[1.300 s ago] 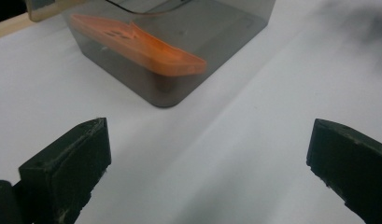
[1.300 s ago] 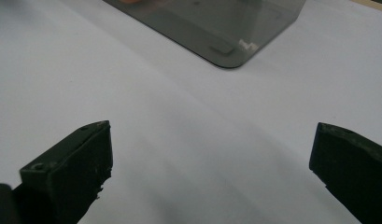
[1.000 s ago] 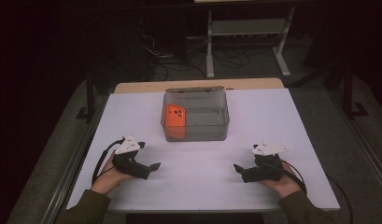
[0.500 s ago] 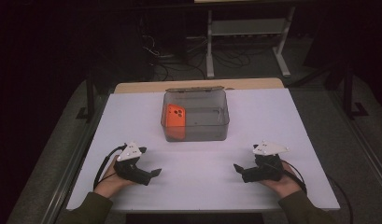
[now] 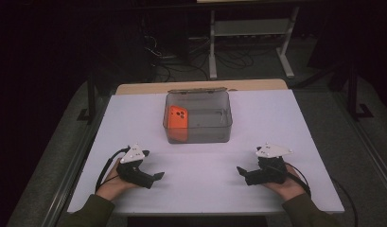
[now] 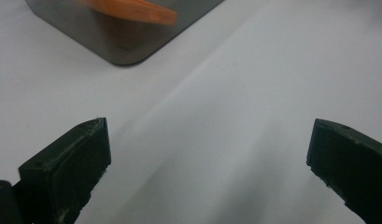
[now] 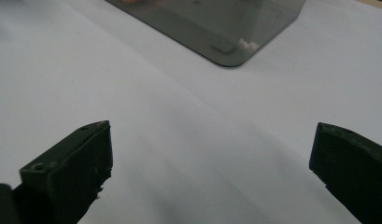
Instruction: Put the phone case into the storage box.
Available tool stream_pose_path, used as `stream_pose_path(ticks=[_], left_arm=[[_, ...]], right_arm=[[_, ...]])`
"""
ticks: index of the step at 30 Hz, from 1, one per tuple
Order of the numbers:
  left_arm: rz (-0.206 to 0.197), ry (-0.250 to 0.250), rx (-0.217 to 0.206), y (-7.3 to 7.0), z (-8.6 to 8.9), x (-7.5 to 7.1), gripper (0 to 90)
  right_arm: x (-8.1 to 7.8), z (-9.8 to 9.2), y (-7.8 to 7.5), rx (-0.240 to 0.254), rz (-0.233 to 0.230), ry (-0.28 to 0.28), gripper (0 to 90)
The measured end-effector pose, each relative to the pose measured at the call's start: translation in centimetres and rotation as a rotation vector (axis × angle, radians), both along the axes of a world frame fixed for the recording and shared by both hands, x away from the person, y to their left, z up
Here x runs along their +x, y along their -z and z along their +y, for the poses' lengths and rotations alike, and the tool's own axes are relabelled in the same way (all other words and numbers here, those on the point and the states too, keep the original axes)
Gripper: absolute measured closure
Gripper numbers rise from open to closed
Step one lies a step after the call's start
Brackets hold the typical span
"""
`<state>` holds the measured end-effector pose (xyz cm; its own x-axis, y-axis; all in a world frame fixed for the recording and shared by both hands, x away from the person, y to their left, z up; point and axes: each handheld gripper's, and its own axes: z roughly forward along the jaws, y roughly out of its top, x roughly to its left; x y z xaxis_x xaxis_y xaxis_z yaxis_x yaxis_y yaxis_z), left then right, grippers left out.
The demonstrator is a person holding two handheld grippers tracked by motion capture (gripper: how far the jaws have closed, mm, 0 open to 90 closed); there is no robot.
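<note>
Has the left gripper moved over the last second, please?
Yes. The left gripper has drawn back toward the person, farther from the box.

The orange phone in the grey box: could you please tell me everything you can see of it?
The orange phone leans tilted against the left wall inside the translucent grey box, its back showing a dark camera cluster near the top. Its case looks smooth and matte. The left gripper view shows its slim orange edge through the box wall. Neither gripper touches it; both rest apart, near the table's front edge.
</note>
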<state>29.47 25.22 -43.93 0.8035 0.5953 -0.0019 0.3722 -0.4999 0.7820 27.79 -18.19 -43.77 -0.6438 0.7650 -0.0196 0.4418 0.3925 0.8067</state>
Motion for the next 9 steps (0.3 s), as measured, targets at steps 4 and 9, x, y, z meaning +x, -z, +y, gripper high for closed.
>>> stream_pose_path(ticks=[4,9], left_arm=[[0.002,0.003,0.005,-0.05,-0.23,-0.03,0.0],[0.013,0.004,0.015,0.15,-0.30,0.12,0.0]], right_arm=[[-0.10,0.00,-0.01,-0.001,-0.001,0.001,0.0],[-0.09,-0.10,0.02,-0.003,0.001,0.005,0.0]])
